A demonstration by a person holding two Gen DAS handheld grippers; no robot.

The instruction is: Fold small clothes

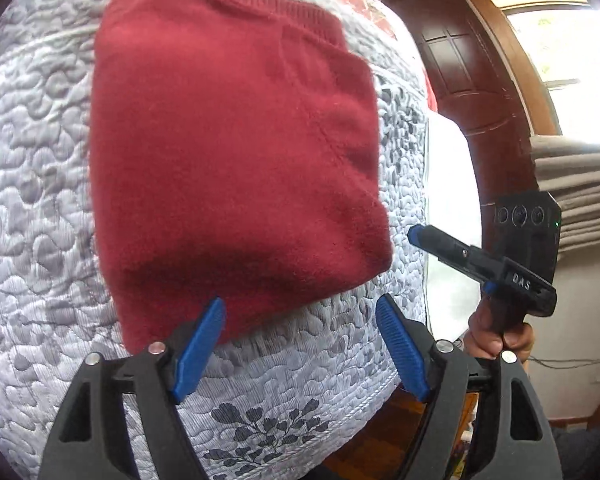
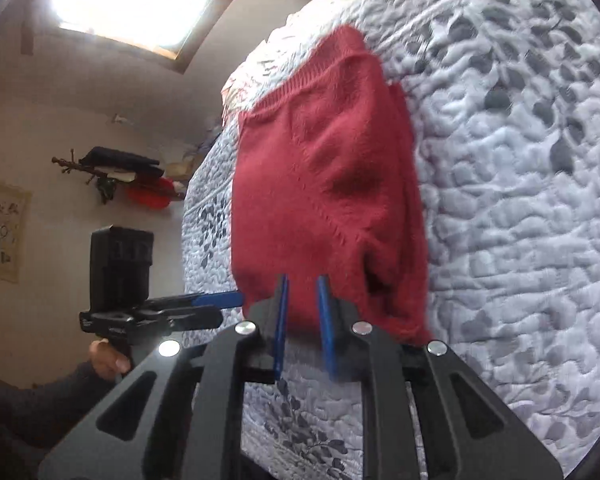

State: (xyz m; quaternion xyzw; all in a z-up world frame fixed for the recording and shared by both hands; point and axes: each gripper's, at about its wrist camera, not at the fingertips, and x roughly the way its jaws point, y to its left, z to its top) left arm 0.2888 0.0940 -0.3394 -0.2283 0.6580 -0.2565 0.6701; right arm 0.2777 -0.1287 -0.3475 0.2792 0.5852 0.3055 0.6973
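Folded red sweater [image 1: 236, 160] on quilt [image 1: 40, 200]; left gripper [image 1: 300, 344] wide apart, right gripper [image 2: 302, 328] slightly parted, both empty.

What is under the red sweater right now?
The folded red sweater lies on a grey quilted bedspread, which shows all around it. Whatever lies between its folded layers, or directly beneath it, is covered.

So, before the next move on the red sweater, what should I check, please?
1. Red sweater lies folded on the quilt: ok.
2. Left gripper open and empty: ok.
3. Right gripper holds nothing, fingers a little apart: ok.
4. Near edge of the fold tidy: not ok, a loose pocket gapes there.
5. Sweater clear of the quilt's edge: ok.
6. Layers underneath lie flat: cannot tell.
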